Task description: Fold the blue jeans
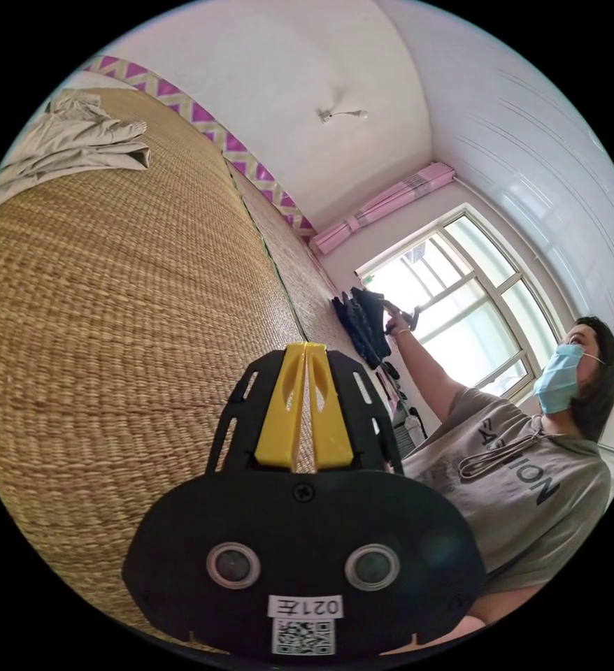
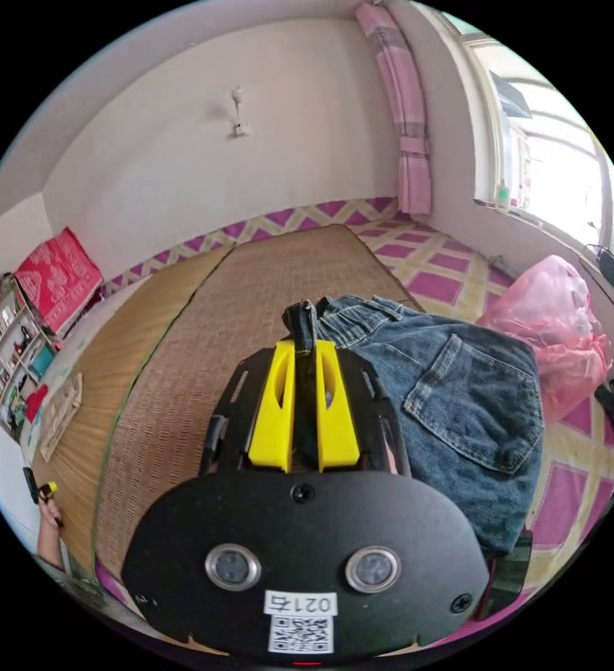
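On the woven straw mat (image 2: pixel 272 293), near its edge toward the pink-and-cream patterned floor (image 2: pixel 454 269), the blue denim jeans (image 2: pixel 454 405) sit bunched, back pocket up. Right tongs (image 2: pixel 305 363): yellow jaws nearly closed, a dark fold of the jeans' waistband pinched between them and sticking out past the tips. Likely gripped there so the garment can be dragged out flat before folding. Long axis of the jeans is hard to call, the legs are tucked under or hidden by the tongs body; the waist end points toward the far wall, the bulk runs back toward the camera. A pink plastic bag (image 2: pixel 559 328) lies just beside the jeans, window side. Left tongs (image 1: pixel 305 360): jaws pressed together, holding nothing, hovering over bare mat, probably waiting for a second grip point. In the left gripper view a grey folded garment (image 1: pixel 76 143) lies at the mat's far corner, well apart from the jeans (image 1: pixel 363 325), which a person's hand (image 1: pixel 396 323) holds up.
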Demonstrator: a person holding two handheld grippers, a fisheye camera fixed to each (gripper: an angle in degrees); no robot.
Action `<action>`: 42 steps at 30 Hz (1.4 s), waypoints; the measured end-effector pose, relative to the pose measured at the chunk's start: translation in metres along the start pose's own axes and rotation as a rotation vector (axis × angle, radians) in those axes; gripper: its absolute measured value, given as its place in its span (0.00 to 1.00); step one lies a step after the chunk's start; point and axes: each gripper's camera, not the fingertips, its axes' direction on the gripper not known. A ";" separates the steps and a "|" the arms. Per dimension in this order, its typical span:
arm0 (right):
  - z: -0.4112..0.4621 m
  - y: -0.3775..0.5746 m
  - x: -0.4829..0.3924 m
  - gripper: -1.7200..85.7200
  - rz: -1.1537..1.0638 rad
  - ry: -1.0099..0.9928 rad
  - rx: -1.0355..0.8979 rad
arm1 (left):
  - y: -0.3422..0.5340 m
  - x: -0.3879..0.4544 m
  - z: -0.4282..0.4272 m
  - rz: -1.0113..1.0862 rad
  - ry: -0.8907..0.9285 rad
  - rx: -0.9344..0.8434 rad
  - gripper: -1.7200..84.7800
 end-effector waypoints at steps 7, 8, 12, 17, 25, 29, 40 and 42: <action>-0.025 -0.017 0.076 0.08 -0.013 -0.134 0.146 | -0.009 0.017 -0.010 0.013 0.012 0.013 0.01; -0.038 -0.023 0.074 0.08 -0.042 -0.208 0.189 | -0.011 0.020 -0.012 0.015 0.014 0.015 0.01; -0.043 -0.021 -0.014 0.08 -0.250 -0.281 0.179 | -0.016 0.031 -0.022 0.024 0.025 0.031 0.01; 0.011 0.009 -0.054 0.08 -0.295 -0.041 0.113 | -0.021 0.039 -0.038 0.017 0.036 0.055 0.01; -0.022 -0.032 -0.050 0.08 -0.375 0.101 0.179 | -0.039 0.060 -0.053 0.052 0.066 0.026 0.01; -0.060 -0.065 -0.092 0.07 -0.451 0.148 0.248 | -0.045 0.080 -0.067 0.109 0.092 0.021 0.01; -0.113 -0.083 -0.306 0.07 -0.484 -0.221 0.342 | -0.043 0.222 -0.075 0.244 0.251 0.042 0.02; -0.117 -0.073 -0.342 0.07 -0.427 -0.321 0.364 | -0.045 0.250 -0.077 0.242 0.293 0.050 0.06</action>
